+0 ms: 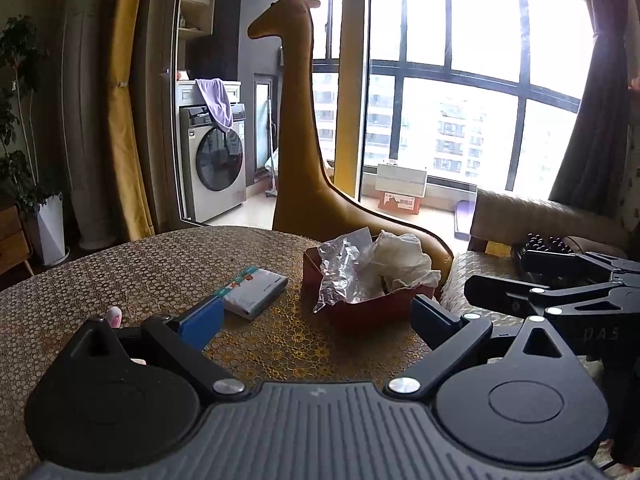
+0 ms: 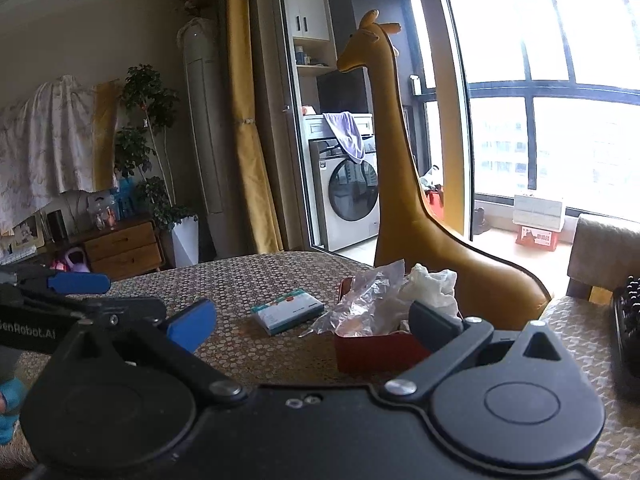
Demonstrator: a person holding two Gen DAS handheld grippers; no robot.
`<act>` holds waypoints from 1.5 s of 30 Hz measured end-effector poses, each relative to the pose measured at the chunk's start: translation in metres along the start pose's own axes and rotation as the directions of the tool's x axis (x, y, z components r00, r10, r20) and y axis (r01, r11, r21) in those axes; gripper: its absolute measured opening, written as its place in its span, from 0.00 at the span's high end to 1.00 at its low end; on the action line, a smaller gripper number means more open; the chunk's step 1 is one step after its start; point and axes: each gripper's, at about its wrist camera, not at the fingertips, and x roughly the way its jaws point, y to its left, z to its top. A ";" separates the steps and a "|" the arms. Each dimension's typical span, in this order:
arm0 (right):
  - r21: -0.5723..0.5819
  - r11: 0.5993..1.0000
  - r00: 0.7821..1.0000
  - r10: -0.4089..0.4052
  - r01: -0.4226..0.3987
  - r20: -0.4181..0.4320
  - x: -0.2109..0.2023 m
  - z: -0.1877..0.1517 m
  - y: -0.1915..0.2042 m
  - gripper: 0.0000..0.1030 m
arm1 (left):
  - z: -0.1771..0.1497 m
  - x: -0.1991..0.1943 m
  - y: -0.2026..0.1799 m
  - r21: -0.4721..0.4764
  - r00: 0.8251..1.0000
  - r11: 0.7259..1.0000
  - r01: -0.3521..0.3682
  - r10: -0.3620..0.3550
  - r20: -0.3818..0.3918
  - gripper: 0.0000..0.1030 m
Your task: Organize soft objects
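A red box (image 1: 372,306) (image 2: 372,350) sits on the round table, holding crumpled white tissue (image 1: 400,260) (image 2: 434,288) and a clear plastic wrapper (image 1: 340,268) (image 2: 360,300). To its left lies a white and teal tissue pack (image 1: 254,290) (image 2: 288,310). My left gripper (image 1: 316,322) hangs open above the table, short of the box, with nothing between its fingers. My right gripper (image 2: 314,326) is open too, just in front of the box. A small pink and white soft thing (image 1: 114,316) peeks out behind the left finger.
The table wears a patterned cloth (image 1: 120,276) (image 2: 248,280). A tall yellow giraffe figure (image 1: 304,152) (image 2: 400,168) stands right behind the box. A sofa (image 1: 532,220) lies to the right. In the right wrist view, a blue soft thing (image 2: 8,408) shows at the left edge.
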 end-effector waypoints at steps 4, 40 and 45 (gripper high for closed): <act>-0.002 1.000 1.000 -0.007 0.007 0.005 0.000 -0.001 0.002 0.00 | -0.002 -0.001 0.001 -0.008 1.000 1.000 0.011 -0.011 -0.002 0.03; -0.008 1.000 1.000 0.009 -0.009 0.002 -0.002 -0.007 0.027 0.00 | -0.015 -0.031 0.016 -0.032 0.996 0.997 -0.071 0.072 0.048 0.03; -0.020 1.000 1.000 0.020 -0.020 0.003 -0.005 -0.008 0.035 0.00 | -0.017 -0.039 0.020 -0.044 0.995 0.996 -0.081 0.083 0.050 0.03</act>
